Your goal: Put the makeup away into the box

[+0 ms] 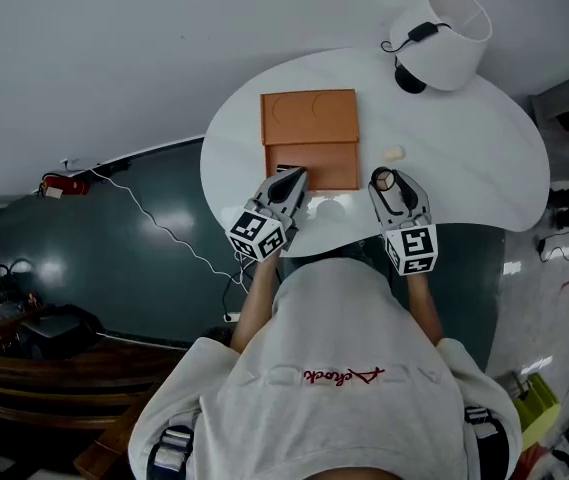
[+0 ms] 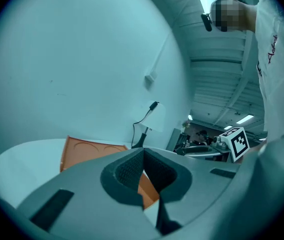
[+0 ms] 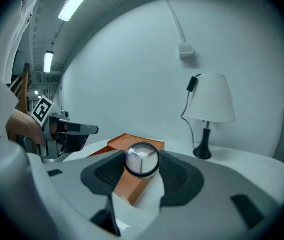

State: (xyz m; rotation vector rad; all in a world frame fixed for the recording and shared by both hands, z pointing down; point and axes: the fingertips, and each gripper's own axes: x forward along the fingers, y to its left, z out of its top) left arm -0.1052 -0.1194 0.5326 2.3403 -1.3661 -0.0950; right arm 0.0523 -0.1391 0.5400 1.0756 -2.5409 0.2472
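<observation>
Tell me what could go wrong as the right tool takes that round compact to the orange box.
The round compact is pinched only by its curved rim in the right tool; it may slip out.
The left tool, shut and empty, hangs at the near edge of the orange box and might get bumped.
A small beige item lies beside the path and may be knocked.
</observation>
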